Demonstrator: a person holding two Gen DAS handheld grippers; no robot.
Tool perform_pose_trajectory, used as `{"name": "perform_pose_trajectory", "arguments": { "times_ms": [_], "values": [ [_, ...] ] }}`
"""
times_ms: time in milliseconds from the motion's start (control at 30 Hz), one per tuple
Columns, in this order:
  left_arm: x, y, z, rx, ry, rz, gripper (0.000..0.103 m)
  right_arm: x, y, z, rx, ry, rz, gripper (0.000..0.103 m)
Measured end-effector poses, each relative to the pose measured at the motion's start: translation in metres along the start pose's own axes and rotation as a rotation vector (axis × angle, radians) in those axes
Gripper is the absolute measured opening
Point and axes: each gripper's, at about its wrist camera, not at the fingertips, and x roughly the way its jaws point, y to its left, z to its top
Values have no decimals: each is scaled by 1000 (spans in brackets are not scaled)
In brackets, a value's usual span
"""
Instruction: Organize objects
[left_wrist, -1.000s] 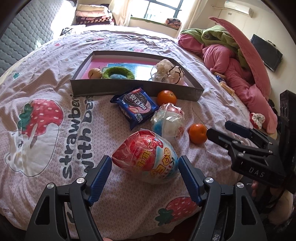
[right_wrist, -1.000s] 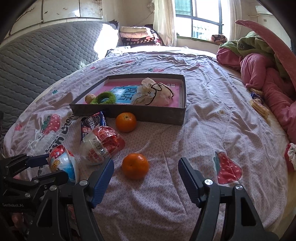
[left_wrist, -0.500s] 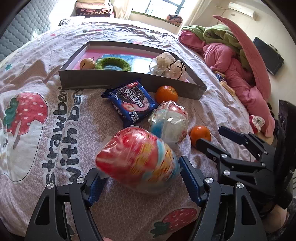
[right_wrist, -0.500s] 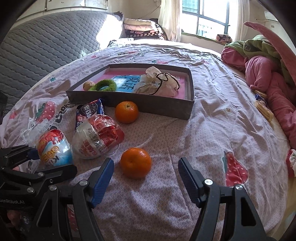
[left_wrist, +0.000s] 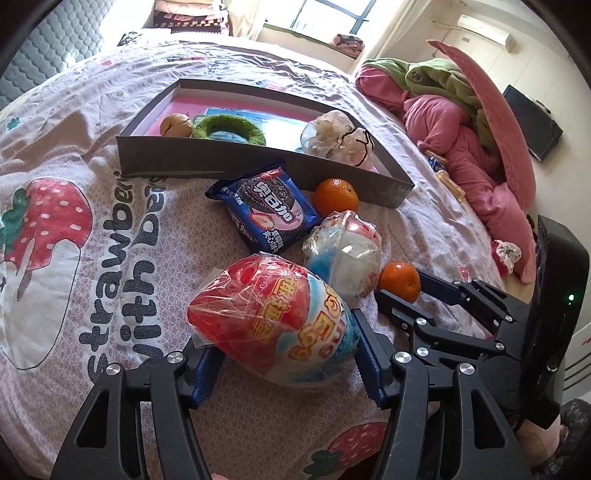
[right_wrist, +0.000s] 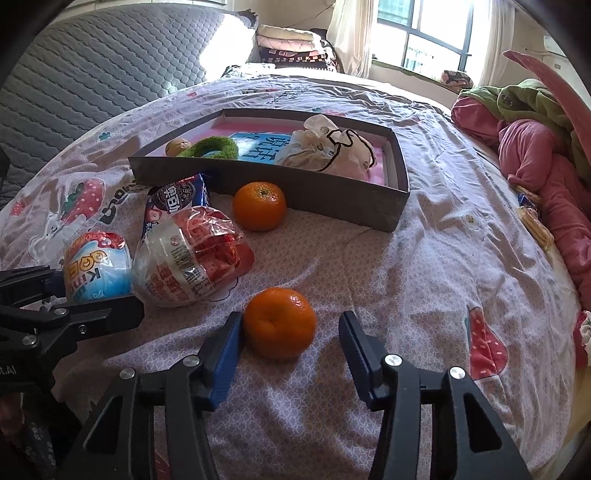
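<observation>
The way from the near bedspread (right_wrist: 424, 295) to the grey tray (right_wrist: 332, 192) is blocked on the left side by a cluster: a second wrapped egg (right_wrist: 192, 258), a blue cookie pack (left_wrist: 264, 212) and an orange (right_wrist: 259, 206) that lies just beside the tray's front wall. On the right of this cluster the sheet is bare up to the tray's corner, so a gripper can pass there. Inside the tray, a green ring (right_wrist: 212, 147), a walnut (left_wrist: 176, 125) and a white pouch (right_wrist: 328, 151) fill the front part, and the back strip is free.

Glossy crinkled plastic wrap on toy egg (left_wrist: 275, 325); matt grey cardboard tray (left_wrist: 258, 173); printed cotton bedsheet (right_wrist: 424, 288).
</observation>
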Motion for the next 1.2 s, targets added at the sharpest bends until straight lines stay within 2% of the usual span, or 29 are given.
{"name": "perform_pose_trajectory", "arguments": {
  "times_ms": [200, 500, 1200],
  "values": [
    [-4, 2, -1, -3, -15, -10, 64, -2, 4, -1, -11, -16, 11, 39],
    [-16, 1, 0, 14, -51, 6, 64, -11, 0, 1, 1, -56, 18, 39],
    [-53, -7, 5, 72, -153, 109, 64, -45, -11, 9, 55, -204, 39, 39]
  ]
}}
